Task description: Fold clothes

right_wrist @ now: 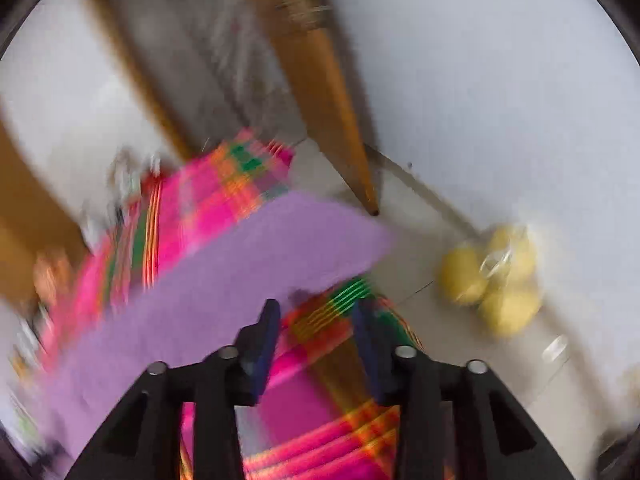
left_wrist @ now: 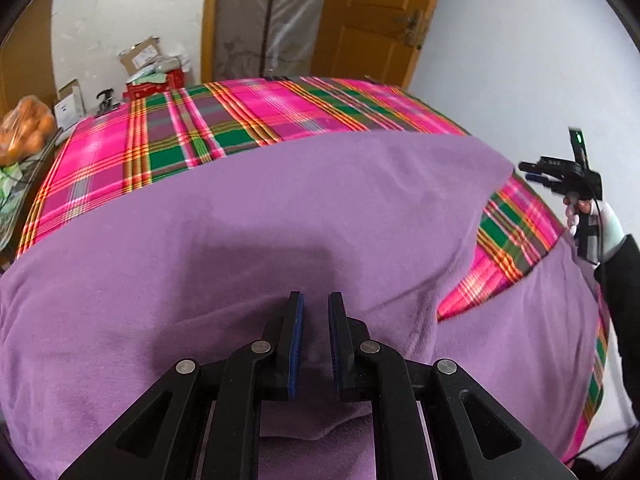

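A purple garment (left_wrist: 280,208) lies spread over the pink and green plaid bed sheet (left_wrist: 200,132). My left gripper (left_wrist: 316,312) points down onto it, its jaws only a narrow gap apart. Purple cloth shows in that gap, and the blue pads (left_wrist: 297,332) do not visibly press it. My right gripper (left_wrist: 530,172) hangs in the air past the bed's right edge, held by a gloved hand (left_wrist: 580,208). In the blurred right wrist view that gripper (right_wrist: 316,312) is open and empty above the sheet's corner (right_wrist: 320,320), with a purple flap (right_wrist: 240,260) to its left.
A yellow-brown door (left_wrist: 372,20) and a zipped plastic wardrobe cover stand behind the bed. Boxes (left_wrist: 148,64) and a bag of oranges (left_wrist: 24,132) crowd the far left. On the pale floor by the wall lies a bag of yellow fruit (right_wrist: 492,276).
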`<action>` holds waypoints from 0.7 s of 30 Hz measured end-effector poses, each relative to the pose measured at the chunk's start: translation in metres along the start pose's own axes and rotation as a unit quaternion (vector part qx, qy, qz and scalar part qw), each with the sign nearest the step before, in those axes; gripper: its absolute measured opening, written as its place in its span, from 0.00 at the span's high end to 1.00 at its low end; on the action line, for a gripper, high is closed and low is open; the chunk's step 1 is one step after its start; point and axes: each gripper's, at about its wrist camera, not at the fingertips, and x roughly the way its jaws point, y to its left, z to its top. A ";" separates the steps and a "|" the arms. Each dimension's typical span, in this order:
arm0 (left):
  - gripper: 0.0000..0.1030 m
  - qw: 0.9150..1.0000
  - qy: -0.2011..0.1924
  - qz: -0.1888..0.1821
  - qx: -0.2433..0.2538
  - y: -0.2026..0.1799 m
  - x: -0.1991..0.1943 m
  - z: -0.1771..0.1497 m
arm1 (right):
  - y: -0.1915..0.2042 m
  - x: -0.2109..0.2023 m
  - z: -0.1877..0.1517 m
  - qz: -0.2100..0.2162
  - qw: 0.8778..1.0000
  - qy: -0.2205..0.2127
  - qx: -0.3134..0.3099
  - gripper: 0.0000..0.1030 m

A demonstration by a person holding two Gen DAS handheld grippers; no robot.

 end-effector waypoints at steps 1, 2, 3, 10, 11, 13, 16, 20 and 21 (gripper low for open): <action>0.88 1.000 -0.002 -0.002 -0.006 0.002 -0.001 0.001 | -0.012 0.001 0.006 0.010 1.000 -0.001 0.029 0.54; 0.88 1.000 -0.004 -0.004 -0.012 0.005 -0.002 0.002 | -0.019 0.002 0.009 0.016 0.999 0.004 0.045 0.53; 0.88 1.000 -0.007 -0.007 -0.017 0.006 -0.004 0.002 | -0.023 0.009 0.012 0.021 0.998 0.013 0.057 0.53; 0.88 0.998 -0.042 -0.044 -0.034 0.004 -0.013 0.007 | -0.029 0.048 0.021 0.080 0.988 0.062 0.118 0.50; 0.88 0.997 -0.045 -0.046 -0.034 0.003 -0.013 0.008 | -0.027 0.050 0.021 0.075 0.988 0.062 0.119 0.62; 0.88 0.997 -0.053 -0.049 -0.035 0.001 -0.015 0.009 | -0.021 0.051 0.024 0.063 0.991 0.051 0.108 0.74; 0.88 0.996 -0.064 -0.052 -0.038 0.000 -0.017 0.012 | -0.008 0.043 0.037 0.063 0.995 0.021 0.070 0.94; 0.88 0.994 -0.083 -0.049 -0.049 0.004 -0.023 0.013 | 0.008 0.005 0.052 0.145 0.987 -0.067 0.033 0.94; 0.88 0.994 -0.086 -0.047 -0.052 0.006 -0.024 0.014 | 0.009 0.003 0.053 0.147 0.986 -0.073 0.028 0.94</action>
